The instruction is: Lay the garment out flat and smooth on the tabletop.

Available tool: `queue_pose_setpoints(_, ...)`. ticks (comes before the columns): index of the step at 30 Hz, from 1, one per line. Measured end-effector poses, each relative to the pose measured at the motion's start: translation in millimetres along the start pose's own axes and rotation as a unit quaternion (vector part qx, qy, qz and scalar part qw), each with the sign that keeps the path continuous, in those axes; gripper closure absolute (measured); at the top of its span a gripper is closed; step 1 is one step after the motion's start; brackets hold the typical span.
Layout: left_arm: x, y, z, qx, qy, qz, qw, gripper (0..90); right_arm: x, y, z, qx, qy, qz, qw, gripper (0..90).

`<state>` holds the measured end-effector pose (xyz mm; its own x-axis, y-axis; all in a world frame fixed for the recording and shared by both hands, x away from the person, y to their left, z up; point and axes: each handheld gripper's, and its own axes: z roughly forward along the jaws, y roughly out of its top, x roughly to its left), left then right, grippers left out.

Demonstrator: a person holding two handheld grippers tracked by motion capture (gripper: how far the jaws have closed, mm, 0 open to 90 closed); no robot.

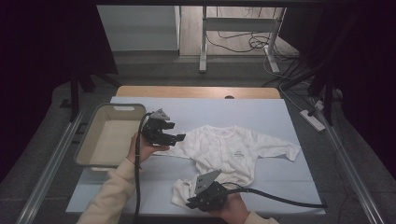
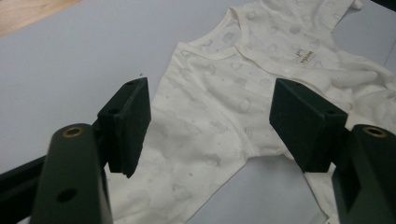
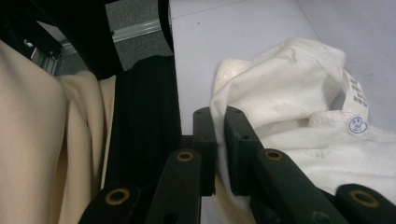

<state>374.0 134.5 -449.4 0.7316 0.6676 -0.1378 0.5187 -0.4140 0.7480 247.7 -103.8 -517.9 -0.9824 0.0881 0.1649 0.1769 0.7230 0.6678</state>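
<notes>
A white baby garment (image 1: 229, 149) lies spread on the pale blue table cover (image 1: 243, 112), one sleeve reaching right. My left gripper (image 1: 178, 131) hovers over the garment's left sleeve. Its jaws stand wide open in the left gripper view (image 2: 212, 100), with the patterned cloth (image 2: 210, 140) below them and nothing between them. Near the front edge, my right gripper (image 1: 190, 203) is shut on the garment's bunched lower corner (image 1: 180, 191). In the right gripper view (image 3: 218, 116) white fabric (image 3: 289, 84) runs in between the nearly touching jaws, with a care label (image 3: 357, 126) at the right.
A grey plastic tub (image 1: 112, 107) stands at the table's left edge, beside the left hand. The bare wooden table edge (image 1: 196, 91) runs along the back. A black cable (image 1: 280, 199) trails right from the right gripper. A cream sleeve (image 3: 32, 140) sits close on the left.
</notes>
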Motion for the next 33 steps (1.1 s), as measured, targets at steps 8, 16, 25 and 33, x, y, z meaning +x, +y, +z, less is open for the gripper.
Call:
queue_pose_setpoints(8, 0.7, -0.5, -0.1, 0.001, 0.000, -0.001, 1.0000, 29.9, 1.5, 0.2, 0.9, 0.001, 0.006, -0.001, 1.0000, 83.6)
queue_pose_setpoints(16, 1.7, -1.0, 0.9, 0.003, -0.001, -0.002, 1.0000, 29.7, 14.5, -1.7, -0.7, 0.006, 0.026, -0.011, 0.9996, 83.6)
queue_pose_setpoints(25, 0.5, -0.6, 1.3, 0.006, 0.000, 0.002, 1.0000, 29.2, 24.8, -2.8, -9.1, 0.001, 0.021, -0.022, 0.9995, 72.7)
queue_pose_setpoints(33, 1.0, -0.6, 1.1, 0.005, 0.002, 0.003, 1.0000, 29.2, 2.1, -1.6, -25.4, -0.044, -0.059, 0.022, 0.9971, 50.1)
